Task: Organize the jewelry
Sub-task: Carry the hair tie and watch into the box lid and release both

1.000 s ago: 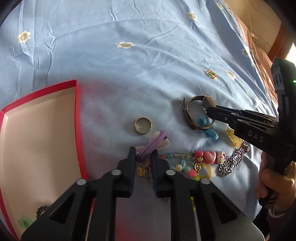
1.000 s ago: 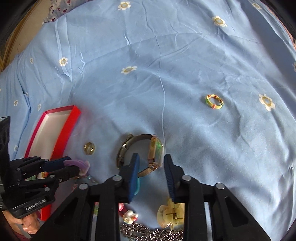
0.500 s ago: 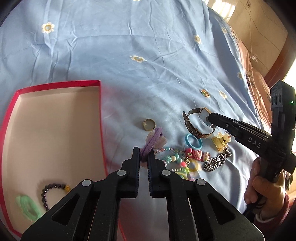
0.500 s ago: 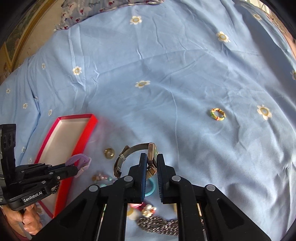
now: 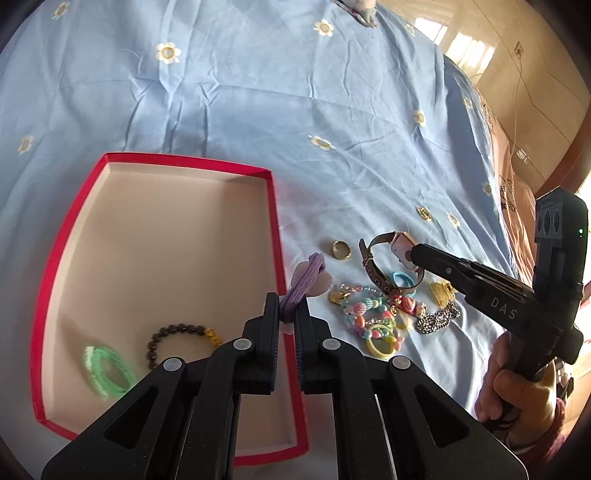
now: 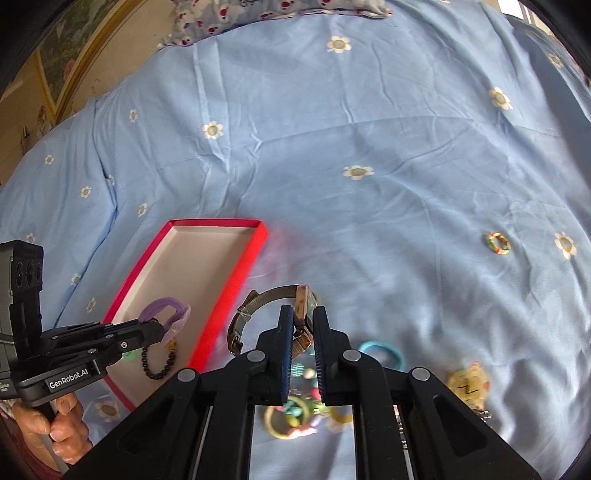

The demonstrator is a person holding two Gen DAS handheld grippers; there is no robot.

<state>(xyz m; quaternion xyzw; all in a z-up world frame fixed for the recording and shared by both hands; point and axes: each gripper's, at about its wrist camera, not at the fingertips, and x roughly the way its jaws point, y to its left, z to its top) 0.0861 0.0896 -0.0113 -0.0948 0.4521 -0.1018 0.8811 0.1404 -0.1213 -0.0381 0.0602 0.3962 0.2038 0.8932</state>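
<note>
Your left claw [image 5: 286, 314] grips the purple hair tie [image 5: 301, 284] just over the near rim of the red box [image 5: 275, 221]; your right claw [image 6: 303, 325] pinches the watch [image 6: 301, 306], lifted off the bedsheet [image 6: 369, 129]. Next, carry both over the box and let go. Motion blur smears the bead pile [image 6: 295, 410] beneath the right claw.

Right claw [image 6: 303, 325] clamps watch [image 6: 301, 302]; left claw [image 6: 157, 326] grips purple hair tie [image 6: 168, 312] over red box [image 6: 221, 295].

A bed [image 6: 369, 147] under a pale blue, daisy-printed sheet [image 5: 258, 92] fills both views — a floral pillow [image 6: 258, 11] at its head, bright windows [image 5: 465, 55] beyond.
</note>
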